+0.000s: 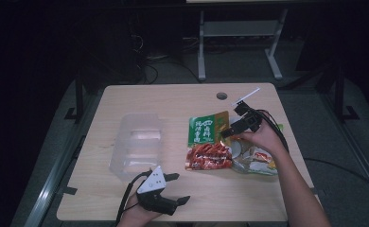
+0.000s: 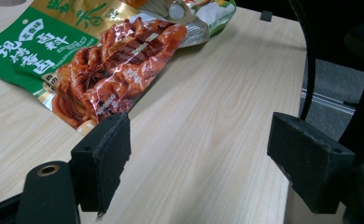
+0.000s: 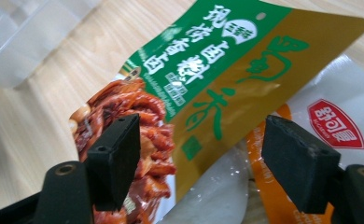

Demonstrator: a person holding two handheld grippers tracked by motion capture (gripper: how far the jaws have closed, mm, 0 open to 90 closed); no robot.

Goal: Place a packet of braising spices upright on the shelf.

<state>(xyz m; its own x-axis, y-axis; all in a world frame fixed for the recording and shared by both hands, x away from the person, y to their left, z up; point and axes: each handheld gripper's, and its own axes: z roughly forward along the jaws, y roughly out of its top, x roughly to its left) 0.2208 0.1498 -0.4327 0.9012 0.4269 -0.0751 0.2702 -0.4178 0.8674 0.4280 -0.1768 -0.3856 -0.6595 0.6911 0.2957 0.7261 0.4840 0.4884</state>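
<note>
Wooden table (image 1: 126,198): snack packet (image 1: 208,142) long axis front-to-back, green end far

High view's pretty dim, dark all around the lit desk (image 1: 126,99); both close-up views are brighter, foil glare, soft edges.

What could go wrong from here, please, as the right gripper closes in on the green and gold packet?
1. The green and gold packet lies overlapping the white packet beside it, so the open right gripper might pinch both together.
2. The packet looks glossy and lies flat, so the jaws may slip off its edge.
3. The clear plastic container stands apart to the left; a loosely held packet could drop on the table on the way.
</note>
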